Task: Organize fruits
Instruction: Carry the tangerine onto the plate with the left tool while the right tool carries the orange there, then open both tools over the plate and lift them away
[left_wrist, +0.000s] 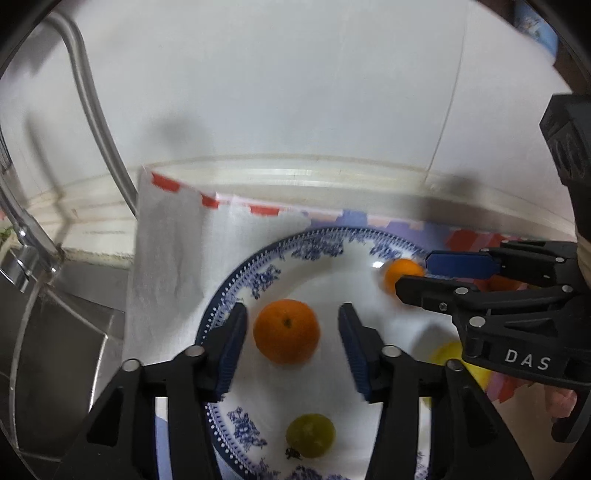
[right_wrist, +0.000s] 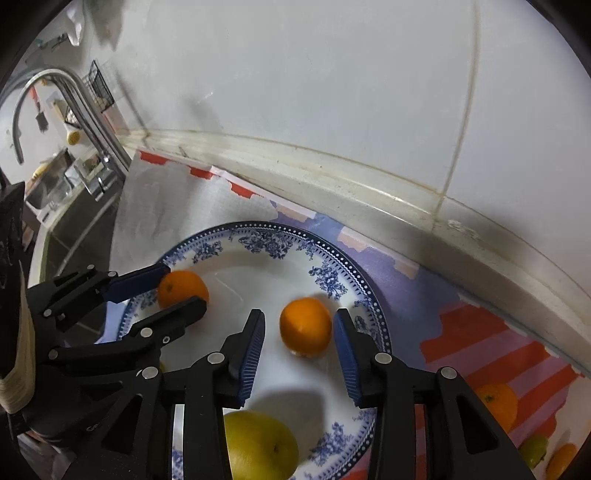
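Two oranges | one each lies loose between hand-held gripper (left_wrist: 291, 334) pads

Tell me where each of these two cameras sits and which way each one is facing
Left wrist view: on the left gripper, angled down at the blue-patterned plate; its jaws stand open either side of an orange, with the right gripper entering from the right.
Right wrist view: on the right gripper, angled down at the same plate; its open jaws flank another orange, with the left gripper at left.
Shared: plate, both oranges, both grippers, striped cloth, tiled wall.
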